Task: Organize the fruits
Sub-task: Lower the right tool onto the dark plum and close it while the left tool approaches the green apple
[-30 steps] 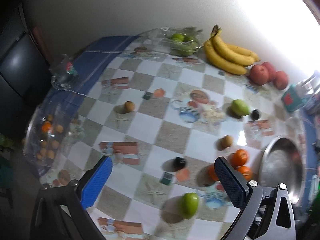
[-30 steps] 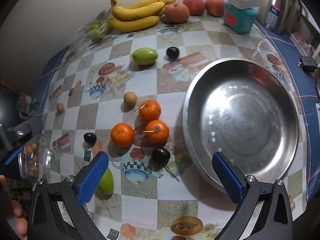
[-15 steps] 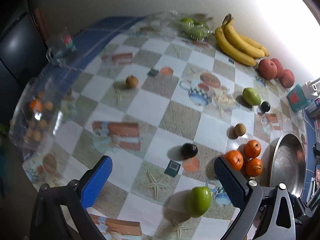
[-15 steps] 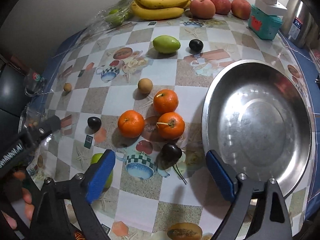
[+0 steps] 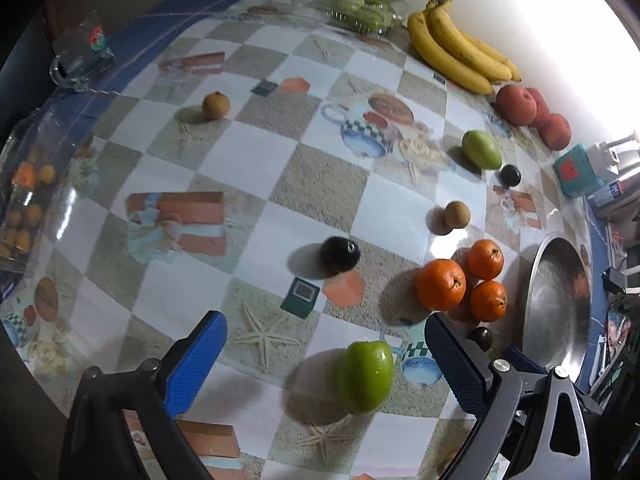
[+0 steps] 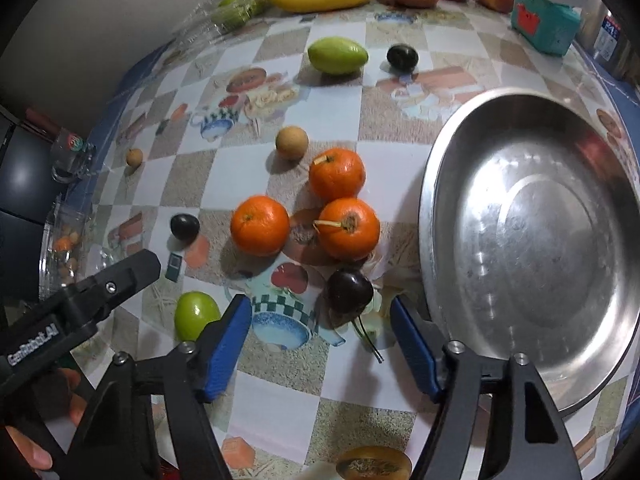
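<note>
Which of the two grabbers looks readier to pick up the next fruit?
Likely the right gripper: open, with the dark cherry just ahead between its fingers, beside the steel bowl. The left gripper, also open, has the green fruit near.

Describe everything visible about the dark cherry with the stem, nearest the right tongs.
The cherry is small, round, glossy, dark maroon to near black, with thin stems trailing toward the camera. It rests on the patterned tablecloth, just below the oranges and left of the steel bowl. It lies between the open right tongs, untouched.

A home kitchen table: patterned oilcloth (image 5: 256,160), bananas (image 5: 456,52), kettle (image 6: 612,28)
</note>
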Demonstrator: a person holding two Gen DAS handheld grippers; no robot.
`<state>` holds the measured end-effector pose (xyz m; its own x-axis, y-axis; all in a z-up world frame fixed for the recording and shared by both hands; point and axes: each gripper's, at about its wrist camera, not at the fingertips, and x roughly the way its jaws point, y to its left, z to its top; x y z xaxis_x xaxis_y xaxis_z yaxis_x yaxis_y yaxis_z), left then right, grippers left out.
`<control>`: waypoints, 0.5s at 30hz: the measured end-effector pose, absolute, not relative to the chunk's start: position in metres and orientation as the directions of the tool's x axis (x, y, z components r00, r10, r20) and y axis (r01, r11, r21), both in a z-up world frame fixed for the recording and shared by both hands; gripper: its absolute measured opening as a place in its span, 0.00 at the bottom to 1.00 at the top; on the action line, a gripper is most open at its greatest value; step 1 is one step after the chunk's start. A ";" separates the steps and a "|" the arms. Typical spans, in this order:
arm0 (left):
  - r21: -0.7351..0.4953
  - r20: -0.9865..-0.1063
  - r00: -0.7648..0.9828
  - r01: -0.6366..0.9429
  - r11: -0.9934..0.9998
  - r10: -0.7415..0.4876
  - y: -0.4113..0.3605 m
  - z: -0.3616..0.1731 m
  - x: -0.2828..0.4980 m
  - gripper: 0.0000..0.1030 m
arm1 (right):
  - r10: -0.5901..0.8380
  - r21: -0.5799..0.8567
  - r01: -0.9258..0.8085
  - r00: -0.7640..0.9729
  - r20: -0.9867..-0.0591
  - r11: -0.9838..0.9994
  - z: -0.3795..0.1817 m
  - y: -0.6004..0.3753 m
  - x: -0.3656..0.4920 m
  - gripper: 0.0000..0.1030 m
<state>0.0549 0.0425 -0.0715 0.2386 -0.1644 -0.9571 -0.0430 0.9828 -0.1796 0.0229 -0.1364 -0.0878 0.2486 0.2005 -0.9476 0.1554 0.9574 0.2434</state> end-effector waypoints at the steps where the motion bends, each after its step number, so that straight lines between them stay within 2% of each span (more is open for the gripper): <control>1: -0.177 -0.959 0.231 -0.042 0.983 -0.163 0.042 -0.073 0.055 0.97 | 0.190 0.232 0.157 0.246 -0.950 0.960 -0.089 -0.136 0.023 0.64; 6: -0.177 -0.963 0.211 -0.030 0.984 -0.167 0.037 -0.079 0.054 0.96 | 0.159 0.195 0.135 0.239 -0.958 0.971 -0.095 -0.132 0.027 0.56; 8: -0.165 -0.966 0.205 -0.024 0.986 -0.157 0.034 -0.081 0.055 0.96 | 0.140 0.174 0.128 0.238 -0.961 0.976 -0.097 -0.130 0.029 0.49; 15: -0.163 -0.970 0.188 -0.026 0.986 -0.155 0.031 -0.086 0.055 0.95 | 0.118 0.152 0.136 0.227 -0.967 0.979 -0.108 -0.131 0.033 0.40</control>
<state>0.0551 0.0308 -0.0862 0.1879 -0.1554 -0.9698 -0.0262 0.9862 -0.1632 0.0333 -0.1305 -0.1078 0.2269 0.1184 -0.9667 0.1363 0.9790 0.1519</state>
